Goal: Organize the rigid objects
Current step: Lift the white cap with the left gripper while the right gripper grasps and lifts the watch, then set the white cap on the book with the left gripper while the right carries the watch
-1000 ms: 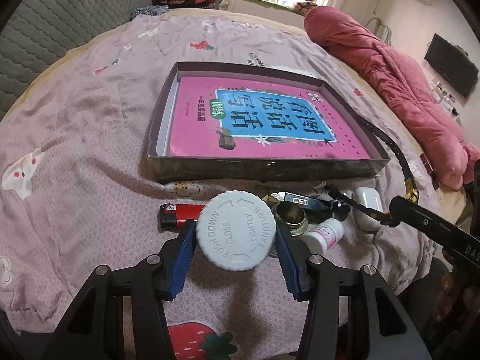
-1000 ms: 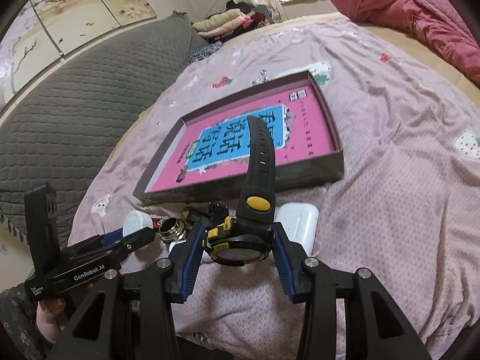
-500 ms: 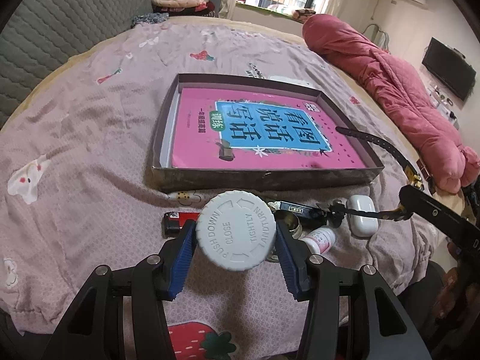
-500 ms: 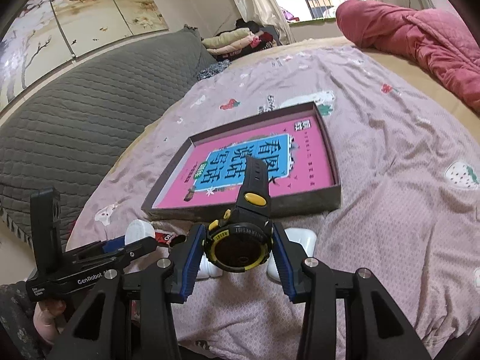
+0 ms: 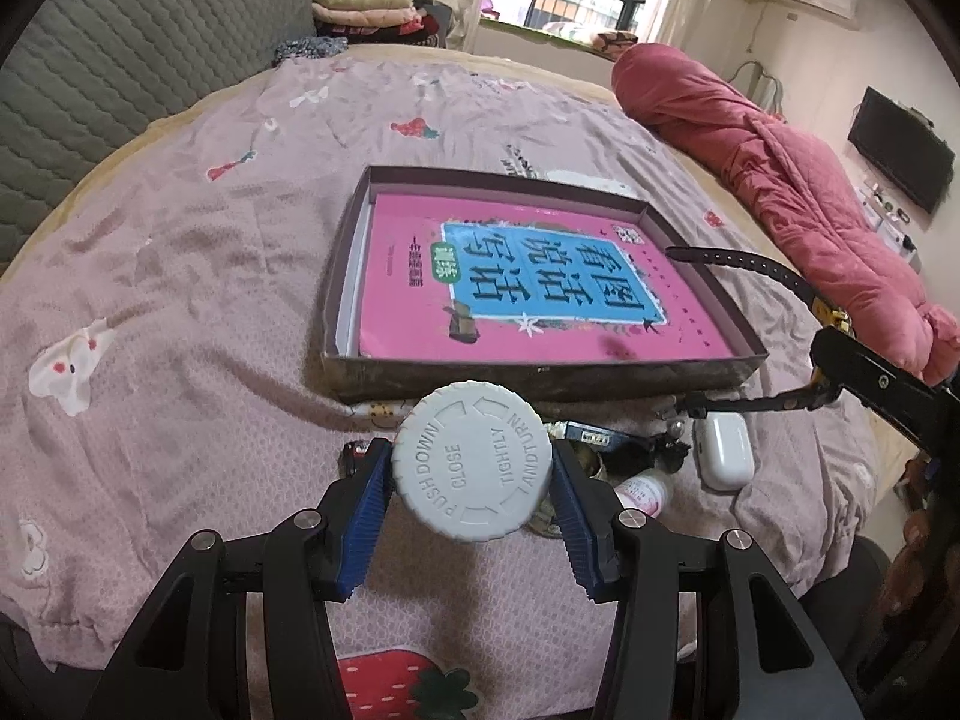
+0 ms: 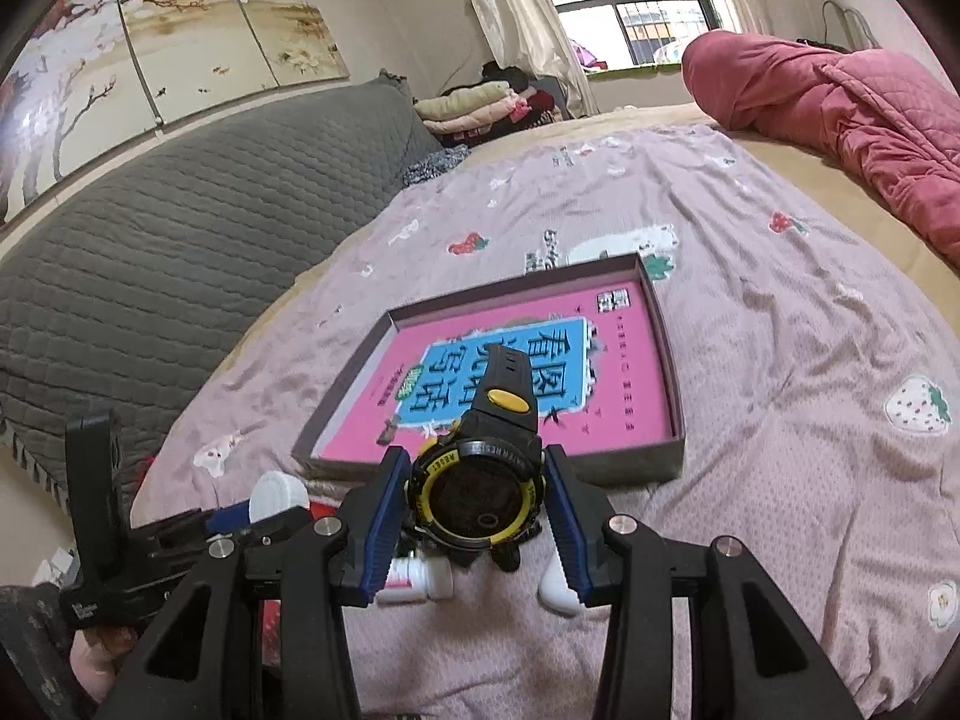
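Pink patterned bedspread [image 5: 180, 276] under shallow box [image 5: 540, 375]; left gripper [image 5: 472, 483] clamping white-capped bottle [image 5: 472, 468], right gripper [image 6: 477, 501] clamping watch [image 6: 477, 489]

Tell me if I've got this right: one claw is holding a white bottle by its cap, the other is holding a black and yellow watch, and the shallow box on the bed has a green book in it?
Nearly. The book in the shallow box is pink with a blue panel, not green, as the left wrist view shows. The rest holds: the left gripper clamps the white bottle cap, and the right gripper clamps the black and yellow watch.
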Available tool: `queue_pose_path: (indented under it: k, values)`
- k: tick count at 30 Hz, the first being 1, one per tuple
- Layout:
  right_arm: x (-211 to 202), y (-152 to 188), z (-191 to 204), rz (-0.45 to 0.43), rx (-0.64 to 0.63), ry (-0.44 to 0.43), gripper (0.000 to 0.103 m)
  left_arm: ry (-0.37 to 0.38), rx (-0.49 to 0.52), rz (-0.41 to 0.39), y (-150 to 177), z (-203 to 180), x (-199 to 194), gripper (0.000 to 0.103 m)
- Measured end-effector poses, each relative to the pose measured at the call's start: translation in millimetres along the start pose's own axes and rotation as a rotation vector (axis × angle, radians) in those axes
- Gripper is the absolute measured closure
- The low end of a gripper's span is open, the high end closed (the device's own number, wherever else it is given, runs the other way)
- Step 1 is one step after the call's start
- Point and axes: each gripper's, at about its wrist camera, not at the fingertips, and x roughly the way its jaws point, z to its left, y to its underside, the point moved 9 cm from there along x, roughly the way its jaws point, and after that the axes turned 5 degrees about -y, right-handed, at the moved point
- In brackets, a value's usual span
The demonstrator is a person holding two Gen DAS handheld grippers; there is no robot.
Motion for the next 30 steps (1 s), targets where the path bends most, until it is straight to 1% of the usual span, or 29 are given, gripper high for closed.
queue_pose_path:
  k: [6, 11, 16, 21, 30]
  values:
    - [2, -17, -4, -0.041, 0.019, -0.009, 0.058, -0.009, -0.005, -0.023, -12, 0, 0, 0.05]
    - [12, -32, -12, -0.064, 0.038, -0.01, 0.058, -0.016, -0.016, -0.044, -28, -1, -1, 0.05]
    - [22, -41, -21, -0.079, 0.068, -0.017, 0.058, -0.026, -0.014, -0.056, -43, -7, 8, 0.05]
    - [31, -42, -29, -0.07, 0.077, -0.011, 0.058, -0.027, -0.039, -0.052, -56, -5, 21, 0.05]
    - [42, -31, -35, -0.029, 0.088, -0.002, 0.058, -0.039, -0.077, -0.026, -74, 0, 49, 0.05]
